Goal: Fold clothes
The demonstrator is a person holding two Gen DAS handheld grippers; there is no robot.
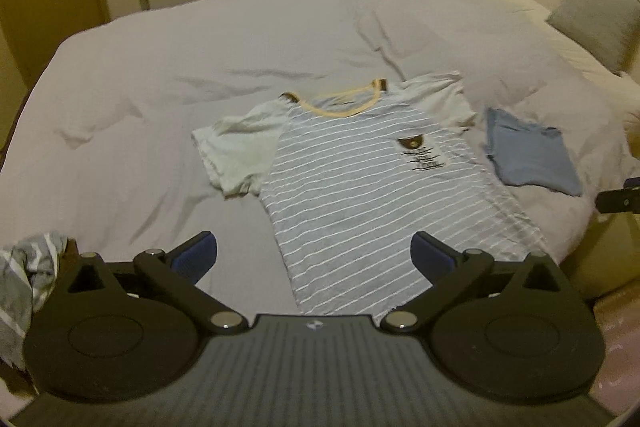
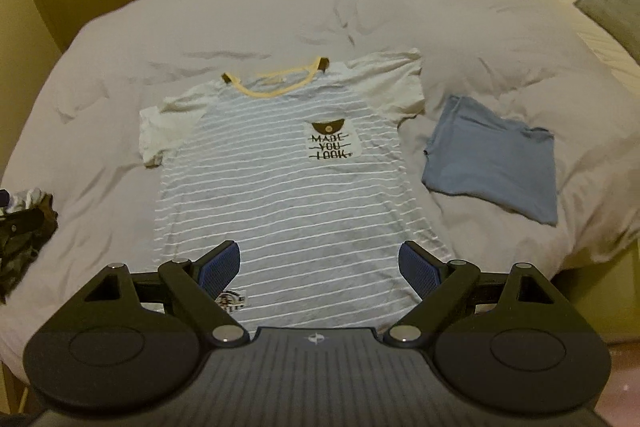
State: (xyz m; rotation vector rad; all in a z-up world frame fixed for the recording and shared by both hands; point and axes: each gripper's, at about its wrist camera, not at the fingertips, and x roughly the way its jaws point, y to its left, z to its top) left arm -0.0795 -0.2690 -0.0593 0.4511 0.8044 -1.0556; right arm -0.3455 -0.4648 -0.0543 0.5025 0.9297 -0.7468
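Nearest in the left wrist view, the left gripper (image 1: 314, 259) hangs over the near edge of the bed (image 1: 160, 75), jaws spread wide with nothing between them. Just beyond lies the striped T-shirt (image 1: 360, 187), face up and flat, collar toward the far edge, hem toward the near edge. A folded blue garment (image 1: 532, 155) sits just beside it toward the right edge, and a crumpled striped piece (image 1: 28, 279) lies at the near left corner.

In the right wrist view, the right gripper (image 2: 320, 267) hovers above the shirt's hem (image 2: 320, 301), jaws likewise wide apart and holding nothing. The shirt (image 2: 280, 195) lies smooth, both sleeves spread outward, its chest pocket (image 2: 330, 141) reading "MADE YOU LOOK".

The shirt looks laid out and ready, with no fold begun. To do the first fold well, each gripper should probably pinch one side at matching points, shoulder and hem, catching both fabric layers, then carry that side across evenly so the stripes stay parallel and the sleeve tucks in without bunching.
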